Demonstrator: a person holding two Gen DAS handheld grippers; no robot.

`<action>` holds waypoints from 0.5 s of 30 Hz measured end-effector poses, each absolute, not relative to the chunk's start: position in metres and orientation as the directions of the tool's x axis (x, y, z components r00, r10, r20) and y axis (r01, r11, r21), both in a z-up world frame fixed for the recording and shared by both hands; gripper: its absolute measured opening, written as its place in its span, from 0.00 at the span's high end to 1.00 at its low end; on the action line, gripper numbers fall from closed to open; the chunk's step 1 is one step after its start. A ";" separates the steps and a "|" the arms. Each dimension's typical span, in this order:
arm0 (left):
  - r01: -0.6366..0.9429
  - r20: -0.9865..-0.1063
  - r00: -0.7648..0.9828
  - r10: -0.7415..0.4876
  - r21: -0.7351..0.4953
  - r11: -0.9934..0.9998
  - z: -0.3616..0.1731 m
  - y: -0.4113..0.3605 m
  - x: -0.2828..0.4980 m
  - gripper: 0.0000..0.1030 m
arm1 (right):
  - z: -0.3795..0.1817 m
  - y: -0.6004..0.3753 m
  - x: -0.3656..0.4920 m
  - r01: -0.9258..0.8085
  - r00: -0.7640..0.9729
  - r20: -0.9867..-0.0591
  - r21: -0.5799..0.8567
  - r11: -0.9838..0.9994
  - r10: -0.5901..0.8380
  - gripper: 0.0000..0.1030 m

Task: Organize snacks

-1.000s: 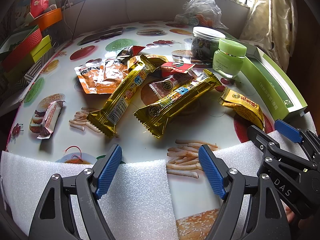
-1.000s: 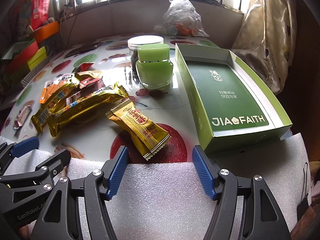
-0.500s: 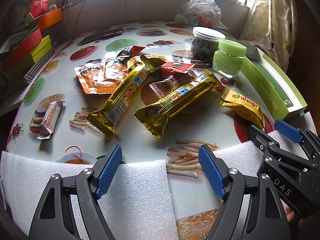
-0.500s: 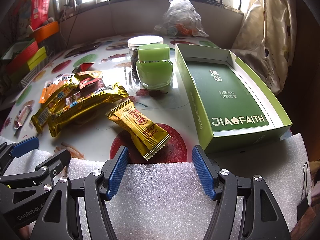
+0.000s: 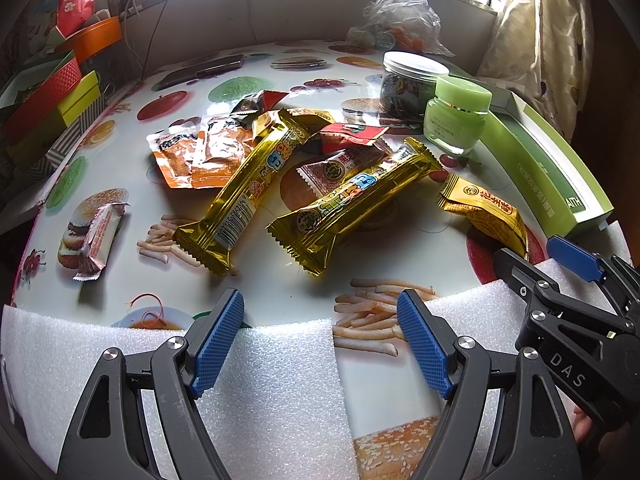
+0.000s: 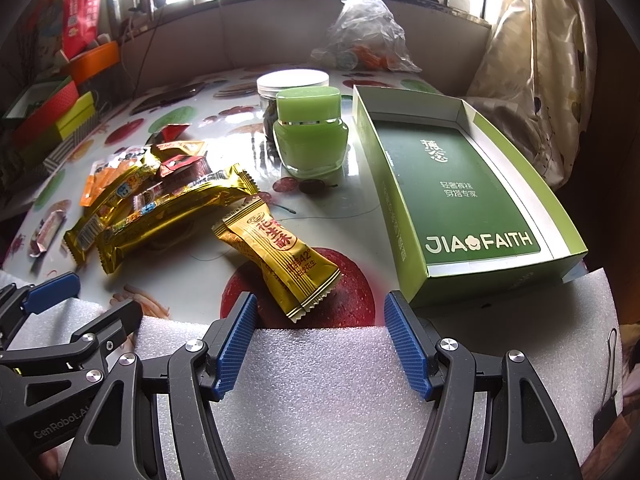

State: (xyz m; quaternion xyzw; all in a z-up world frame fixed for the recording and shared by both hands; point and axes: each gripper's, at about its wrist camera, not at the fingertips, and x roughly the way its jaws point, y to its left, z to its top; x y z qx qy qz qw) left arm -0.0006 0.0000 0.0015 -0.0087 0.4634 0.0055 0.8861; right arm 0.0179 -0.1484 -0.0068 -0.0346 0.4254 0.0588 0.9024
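Both grippers (image 5: 320, 336) (image 6: 318, 340) gape over foam (image 6: 320, 392) at table edge.

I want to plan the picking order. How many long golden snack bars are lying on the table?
2. One long golden bar lies left of centre, partly over the orange packets. The other golden bar lies right of it, near the short yellow candy pack. Others may hide underneath.
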 end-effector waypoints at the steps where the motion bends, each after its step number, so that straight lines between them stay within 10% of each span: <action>1: -0.018 -0.821 0.571 0.002 -0.010 1.000 0.001 0.000 -0.001 0.23 | -0.007 -0.148 0.018 -0.137 0.631 -0.772 -0.012 0.990 0.078 0.36; 15: -0.003 -0.832 0.554 -0.044 -0.055 0.998 0.005 0.012 0.003 0.23 | 0.000 -0.147 0.027 -0.185 0.633 -0.765 0.004 0.983 0.122 0.36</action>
